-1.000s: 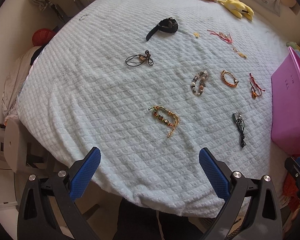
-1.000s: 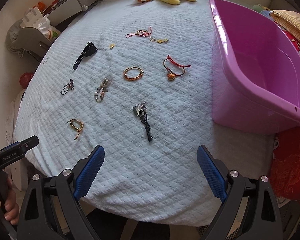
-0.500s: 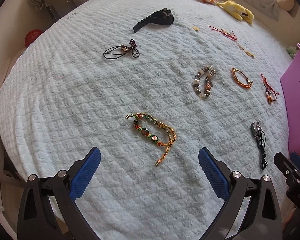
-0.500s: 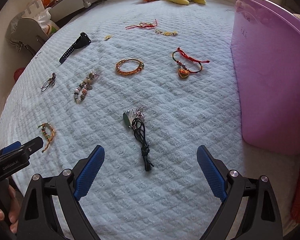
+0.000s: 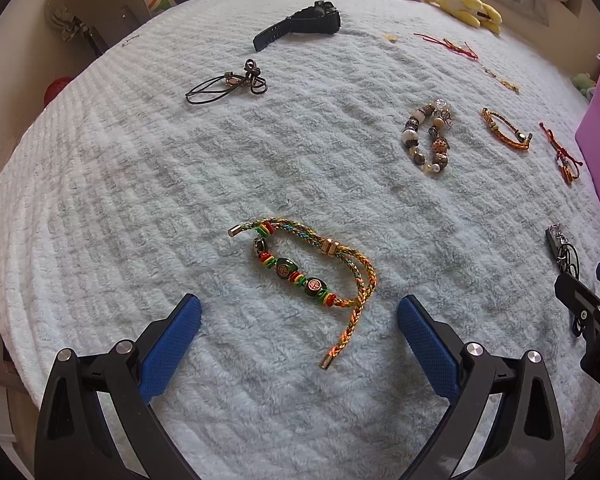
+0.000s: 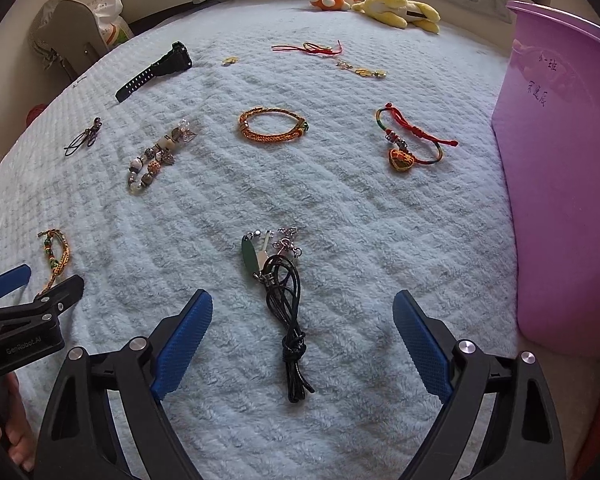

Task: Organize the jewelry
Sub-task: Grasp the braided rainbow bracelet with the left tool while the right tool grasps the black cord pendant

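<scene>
Jewelry lies spread on a pale blue towel (image 5: 120,184). My left gripper (image 5: 298,316) is open and empty, low over a gold braided bracelet with green beads (image 5: 304,272), which lies just ahead between its fingers. My right gripper (image 6: 302,312) is open and empty over a black cord necklace with a green pendant (image 6: 280,292). The left gripper also shows in the right wrist view (image 6: 24,292). Further off lie a beaded bracelet (image 6: 156,160), an orange braided bracelet (image 6: 272,126) and a red cord bracelet with a heart charm (image 6: 408,140).
A purple plastic tub (image 6: 560,184) stands at the right edge of the towel. A black watch (image 5: 300,26), a dark cord piece (image 5: 228,84), red string pieces (image 6: 312,49) and a gold chain (image 6: 360,70) lie farther back. Two plush toys (image 6: 376,4) lie at the far edge.
Both grippers have moved forward and down toward the towel. The gold beaded bracelet now lies close to the left fingers, the black cord necklace close to the right fingers. Both stay open.
</scene>
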A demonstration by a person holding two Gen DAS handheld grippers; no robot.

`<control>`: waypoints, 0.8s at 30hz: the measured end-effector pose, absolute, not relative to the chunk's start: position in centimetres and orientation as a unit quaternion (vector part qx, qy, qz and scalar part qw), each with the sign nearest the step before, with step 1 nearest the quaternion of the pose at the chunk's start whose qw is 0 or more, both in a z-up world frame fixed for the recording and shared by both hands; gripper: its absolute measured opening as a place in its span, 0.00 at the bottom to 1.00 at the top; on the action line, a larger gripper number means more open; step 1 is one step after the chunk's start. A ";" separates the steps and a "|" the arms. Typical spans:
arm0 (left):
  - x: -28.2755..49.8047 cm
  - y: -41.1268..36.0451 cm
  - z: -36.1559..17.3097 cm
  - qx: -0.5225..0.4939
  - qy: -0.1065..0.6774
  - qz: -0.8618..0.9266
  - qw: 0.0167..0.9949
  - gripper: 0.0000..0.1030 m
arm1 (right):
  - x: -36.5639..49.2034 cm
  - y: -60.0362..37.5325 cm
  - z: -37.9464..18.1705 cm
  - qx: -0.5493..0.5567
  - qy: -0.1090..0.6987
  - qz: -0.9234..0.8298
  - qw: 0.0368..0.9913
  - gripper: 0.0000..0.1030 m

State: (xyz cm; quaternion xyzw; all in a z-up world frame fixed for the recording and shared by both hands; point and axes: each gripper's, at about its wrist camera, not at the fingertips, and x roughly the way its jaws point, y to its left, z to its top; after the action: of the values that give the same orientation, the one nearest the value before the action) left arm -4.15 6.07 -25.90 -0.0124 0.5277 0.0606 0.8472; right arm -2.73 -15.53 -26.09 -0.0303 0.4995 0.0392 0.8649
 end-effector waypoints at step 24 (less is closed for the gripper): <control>-2.9 3.2 -26.0 0.038 0.492 0.043 0.869 0.55 | -2.7 -13.7 -27.3 -0.056 0.499 0.044 0.864 0.52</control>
State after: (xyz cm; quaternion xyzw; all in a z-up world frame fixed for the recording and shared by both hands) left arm -2.85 3.18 -26.05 0.0382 0.4922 0.0431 0.8686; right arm -2.66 -13.74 -27.30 -0.0564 0.4988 0.0438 0.8638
